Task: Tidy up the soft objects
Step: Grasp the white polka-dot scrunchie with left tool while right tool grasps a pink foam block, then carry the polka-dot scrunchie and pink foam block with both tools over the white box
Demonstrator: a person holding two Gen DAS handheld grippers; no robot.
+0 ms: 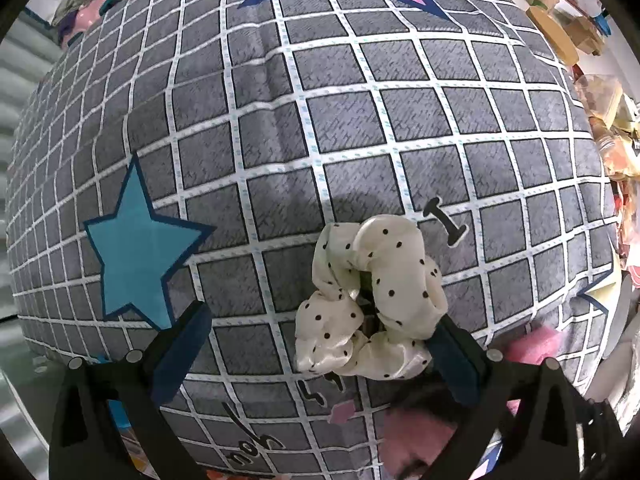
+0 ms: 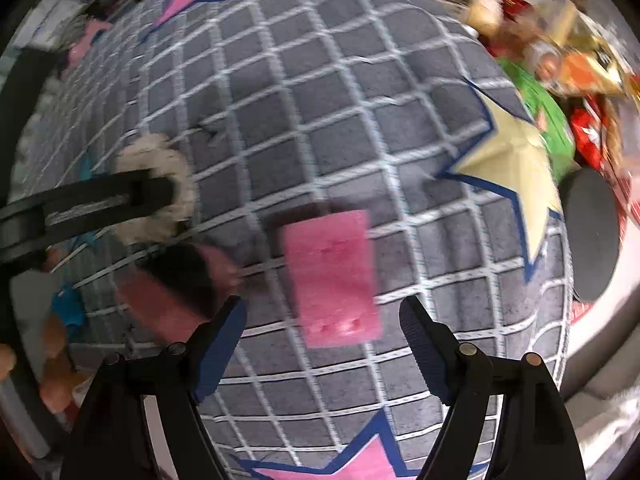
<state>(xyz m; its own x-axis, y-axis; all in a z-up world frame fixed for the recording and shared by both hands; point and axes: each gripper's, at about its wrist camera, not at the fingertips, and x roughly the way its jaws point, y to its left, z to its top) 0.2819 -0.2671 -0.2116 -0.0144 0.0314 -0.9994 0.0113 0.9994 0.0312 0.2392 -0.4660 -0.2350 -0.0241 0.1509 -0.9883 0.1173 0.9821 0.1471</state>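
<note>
While both grippers' jaws stand open, soft items lie on a grey grid-patterned quilt (image 1: 280, 128).
White polka-dot satin scrunchie (image 1: 370, 300) touches left gripper (image 1: 316, 350); pink rectangular sponge (image 2: 334, 276) lies ahead of right gripper (image 2: 322, 334).

The left gripper (image 1: 316, 344) has two black plastic arms, each ending in a dark blue finger pad (image 1: 182, 354). Round silver screw heads (image 1: 133, 356) sit on top of each arm near the pad. The right gripper (image 2: 320, 340) is built the same: black arms, ribbed dark blue pads (image 2: 420, 344), and round screw heads (image 2: 467, 349), silver or brassy, behind them.
</note>
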